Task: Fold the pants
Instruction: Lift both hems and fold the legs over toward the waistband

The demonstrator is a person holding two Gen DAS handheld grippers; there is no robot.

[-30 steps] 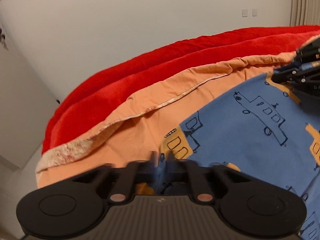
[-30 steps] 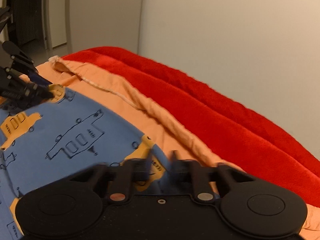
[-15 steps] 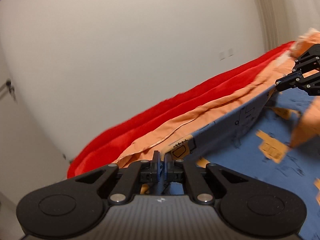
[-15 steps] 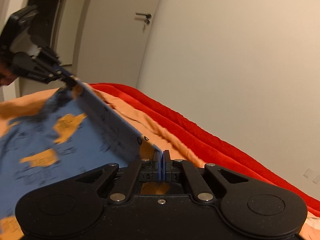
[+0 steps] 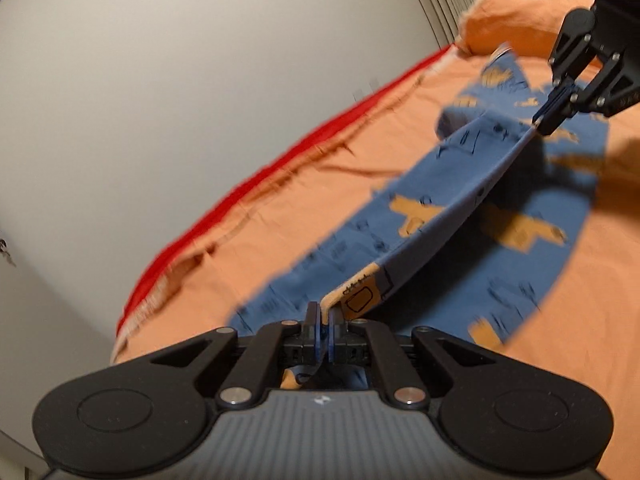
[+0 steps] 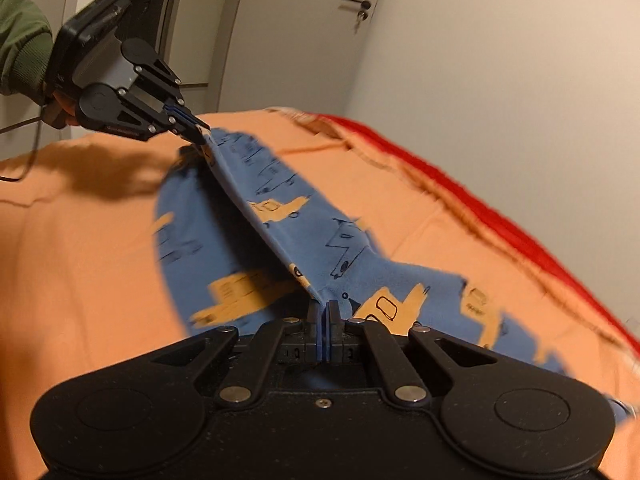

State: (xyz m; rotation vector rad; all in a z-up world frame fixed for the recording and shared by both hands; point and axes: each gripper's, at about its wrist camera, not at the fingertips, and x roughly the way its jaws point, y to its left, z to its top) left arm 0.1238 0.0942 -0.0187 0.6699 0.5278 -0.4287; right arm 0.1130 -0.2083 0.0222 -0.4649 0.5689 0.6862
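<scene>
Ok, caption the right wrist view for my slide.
Both grippers, right and left, lift blue pants above orange sheet.

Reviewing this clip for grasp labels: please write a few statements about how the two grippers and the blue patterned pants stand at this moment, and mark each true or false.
1. The left gripper is shut on an edge of the blue pants with orange vehicle prints. True.
2. The right gripper is open and clear of the fabric. False: its jaws are shut on the pants' edge.
3. The edge between the two grippers is lifted off the orange bed sheet. True.
4. The pants lie on a bare wooden table. False: they are over the orange sheet, with a red blanket along the wall side.
5. A green-sleeved arm holds the left gripper. True.
</scene>
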